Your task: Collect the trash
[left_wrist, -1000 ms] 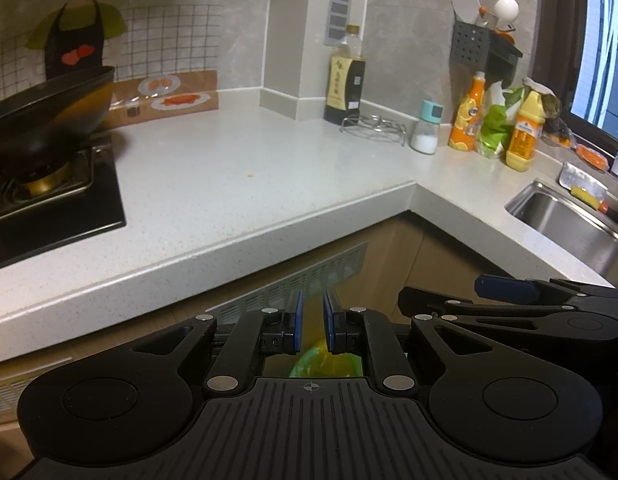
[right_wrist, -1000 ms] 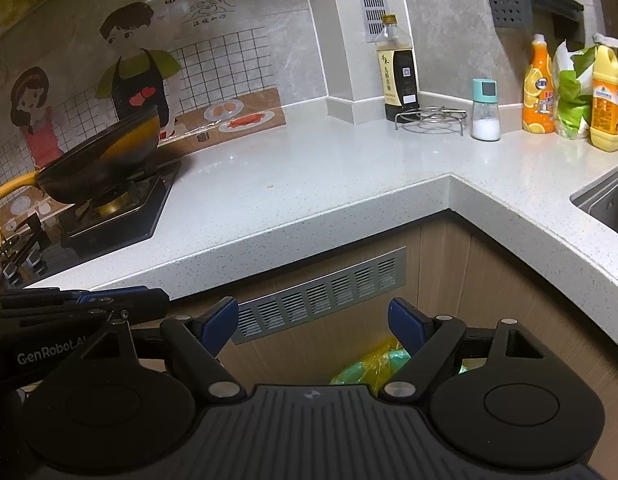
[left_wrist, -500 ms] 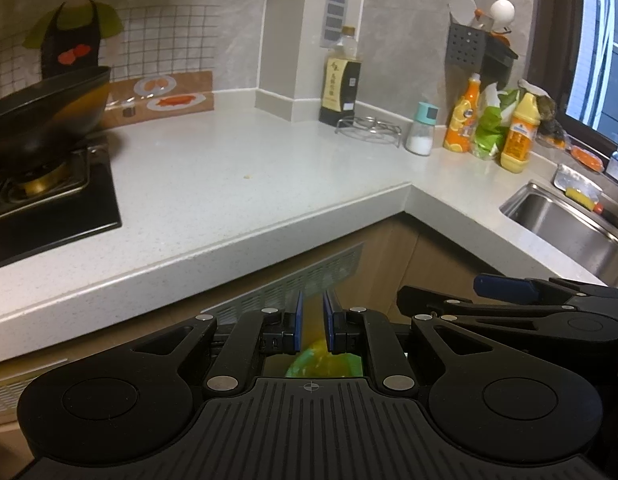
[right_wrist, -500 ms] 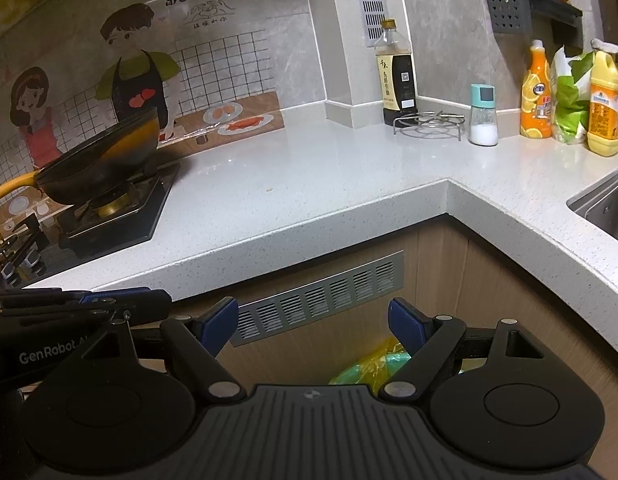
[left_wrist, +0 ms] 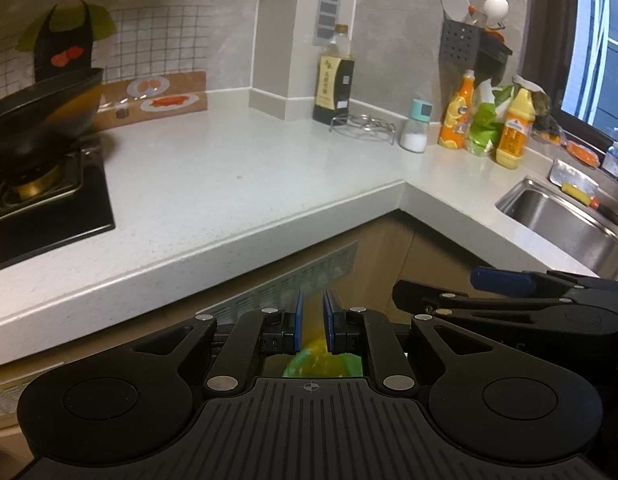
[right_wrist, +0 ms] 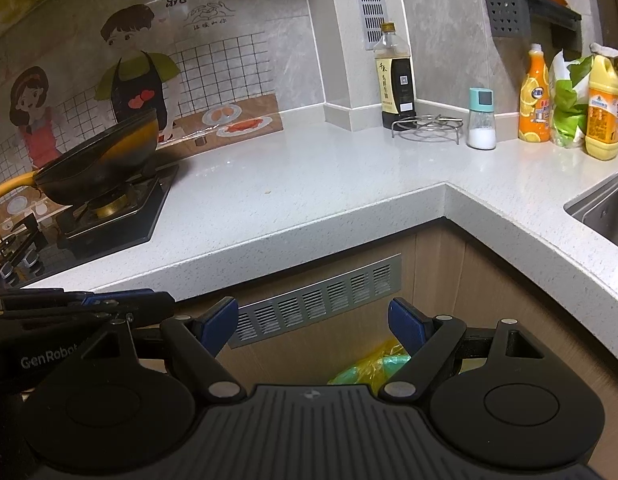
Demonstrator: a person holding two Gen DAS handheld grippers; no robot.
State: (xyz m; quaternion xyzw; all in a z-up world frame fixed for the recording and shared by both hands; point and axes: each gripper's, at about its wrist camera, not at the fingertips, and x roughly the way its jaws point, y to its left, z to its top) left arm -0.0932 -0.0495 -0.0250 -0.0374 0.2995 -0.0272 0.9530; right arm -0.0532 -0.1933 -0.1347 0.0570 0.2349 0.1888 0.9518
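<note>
Change: none; both tongs hold the same pose as a second ago, so collection is paused, likely at start or finish.
Left tongs (left_wrist: 313, 322): nearly pressed together, nothing pinched.
Right tongs (right_wrist: 311, 326): spread, empty.
Trash bag (right_wrist: 371, 368): yellow-green, on floor below both tongs, under counter (right_wrist: 309, 184).
</note>
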